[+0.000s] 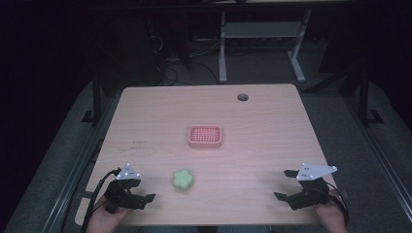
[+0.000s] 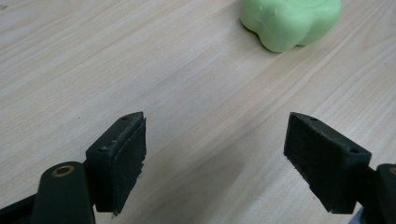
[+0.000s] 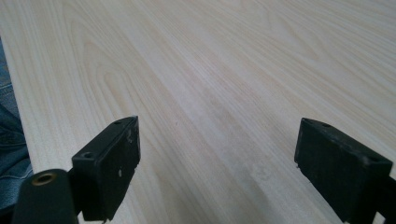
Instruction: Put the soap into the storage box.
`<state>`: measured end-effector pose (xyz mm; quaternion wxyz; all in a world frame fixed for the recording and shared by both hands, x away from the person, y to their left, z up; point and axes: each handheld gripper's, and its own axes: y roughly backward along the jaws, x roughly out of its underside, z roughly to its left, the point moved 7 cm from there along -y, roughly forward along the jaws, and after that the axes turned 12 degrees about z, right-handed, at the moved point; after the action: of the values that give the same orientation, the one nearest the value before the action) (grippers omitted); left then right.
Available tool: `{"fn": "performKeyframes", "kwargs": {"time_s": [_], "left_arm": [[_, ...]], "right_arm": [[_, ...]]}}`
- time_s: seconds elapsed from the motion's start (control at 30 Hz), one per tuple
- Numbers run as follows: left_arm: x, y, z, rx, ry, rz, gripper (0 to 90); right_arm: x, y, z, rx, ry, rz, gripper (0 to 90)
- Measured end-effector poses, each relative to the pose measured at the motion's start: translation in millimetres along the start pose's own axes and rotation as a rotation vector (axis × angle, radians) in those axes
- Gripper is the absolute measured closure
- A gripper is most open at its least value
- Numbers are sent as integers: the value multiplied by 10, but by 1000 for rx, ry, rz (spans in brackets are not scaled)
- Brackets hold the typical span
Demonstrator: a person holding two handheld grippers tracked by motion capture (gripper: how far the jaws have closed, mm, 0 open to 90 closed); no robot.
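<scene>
nothing looks started: the green lump [image 1: 183, 180] lies untouched on the desk [image 1: 252, 160] near the left gripper [image 1: 138, 194], short of the pink basket [image 1: 205, 136], and both grippers' jaws, the right gripper [image 1: 286, 187] included, are spread apart and hold nothing.

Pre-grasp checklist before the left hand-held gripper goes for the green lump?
1. Left hand-held gripper open: ok, jaws stand wide apart with nothing between them.
2. Green lump free on the table: ok, nothing touches it.
3. Lump lined up between the jaws: not ok, in the left gripper view it sits ahead and off to the right.
4. Pink basket ready: ok, looks empty.
5. Right hand-held gripper out of the way: ok, open at the far right edge.
</scene>
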<state>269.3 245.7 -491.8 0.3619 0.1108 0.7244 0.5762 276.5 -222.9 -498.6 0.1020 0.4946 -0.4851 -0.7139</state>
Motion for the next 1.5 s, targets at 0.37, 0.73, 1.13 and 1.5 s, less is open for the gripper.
{"fn": "performKeyframes", "kwargs": {"time_s": [0.37,0.73,1.13,1.5], "left_arm": [[-20,-15,-42,-5,-17,1,217],[-66,-41,-105,4,-46,-7,217],[-92,-63,-160,7,-63,-7,217],[-139,-88,-232,23,-80,5,212]], "right_arm": [[-7,3,12,3,13,2,138],[-8,8,14,2,14,-1,138],[-9,5,20,-1,11,2,138],[-7,5,18,0,13,4,138]]}}
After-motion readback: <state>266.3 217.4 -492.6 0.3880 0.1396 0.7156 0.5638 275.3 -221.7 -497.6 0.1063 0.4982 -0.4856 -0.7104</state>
